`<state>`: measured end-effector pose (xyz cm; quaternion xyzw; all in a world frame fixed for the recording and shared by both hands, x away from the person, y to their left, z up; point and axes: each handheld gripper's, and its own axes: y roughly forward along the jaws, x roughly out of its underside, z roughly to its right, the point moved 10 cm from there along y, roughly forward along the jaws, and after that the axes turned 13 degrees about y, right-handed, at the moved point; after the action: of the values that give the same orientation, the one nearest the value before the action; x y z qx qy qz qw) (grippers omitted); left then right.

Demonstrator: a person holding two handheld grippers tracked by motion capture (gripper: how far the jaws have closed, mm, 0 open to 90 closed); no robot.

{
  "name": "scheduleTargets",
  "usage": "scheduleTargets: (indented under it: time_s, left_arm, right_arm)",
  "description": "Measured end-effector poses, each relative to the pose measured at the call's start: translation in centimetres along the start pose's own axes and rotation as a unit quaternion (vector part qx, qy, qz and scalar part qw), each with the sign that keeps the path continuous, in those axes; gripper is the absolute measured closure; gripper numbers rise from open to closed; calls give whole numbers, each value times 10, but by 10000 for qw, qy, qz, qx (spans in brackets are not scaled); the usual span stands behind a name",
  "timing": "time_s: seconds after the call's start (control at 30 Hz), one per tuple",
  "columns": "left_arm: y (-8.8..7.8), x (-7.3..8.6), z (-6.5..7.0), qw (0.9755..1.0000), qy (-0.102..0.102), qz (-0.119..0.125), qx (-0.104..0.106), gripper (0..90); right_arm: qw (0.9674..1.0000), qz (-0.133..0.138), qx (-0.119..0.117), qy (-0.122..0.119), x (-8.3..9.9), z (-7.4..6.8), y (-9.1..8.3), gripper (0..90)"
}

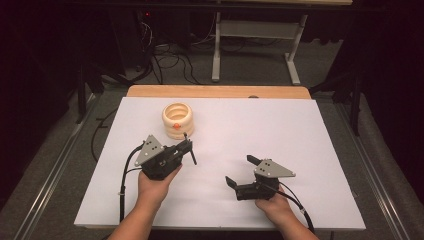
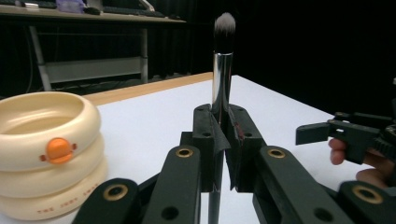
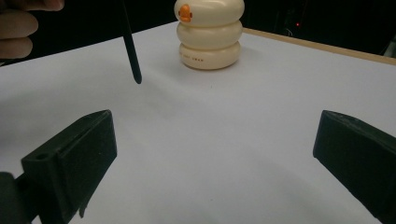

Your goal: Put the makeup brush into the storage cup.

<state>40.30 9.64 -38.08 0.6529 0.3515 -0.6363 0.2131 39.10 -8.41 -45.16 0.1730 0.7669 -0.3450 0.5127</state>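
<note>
1. The table (image 1: 300,150) is carrying a white sheet with a bare wood strip along its far edge. Use the open middle of the sheet as the working lane, since nothing is lying on it.
2. The holder (image 1: 178,120), a cream stack of three rings with an orange knob, is standing at about 11 o'clock on the sheet. It is opening upward and looks like the likely seat for the brush.
3. The left gripper (image 1: 189,149) is sitting at 8 o'clock on the sheet, just near of the holder and apart from it. Its jaws are clamping the brush (image 2: 222,70) at the metal ferrule, bristles upward in the left gripper view, handle tip hanging clear of the sheet.
4. Judgement: a brush is normally seated handle-first. Be lifting the handle tip above the holder's rim, centring it over the opening, then lowering straight down; be releasing only once the handle is resting inside.
5. The right gripper (image 1: 240,170) is resting at 5 o'clock, well apart from the holder, jaws spread wide and holding nothing.
6. Obstacles: none are lying between brush and holder. The holder's near wall is the main risk, because a low approach could be nudging it across the sheet. The right gripper could be steadying it.
</note>
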Motion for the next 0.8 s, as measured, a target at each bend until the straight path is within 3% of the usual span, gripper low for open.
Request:
scheduleTargets:
  time_s: [0.8]
  left_arm:
    - [-22, 7, -43, 9981, -72, -173, -584, 831]
  right_arm:
    - [9996, 191, 215, -59, -8, 14, -11, 10]
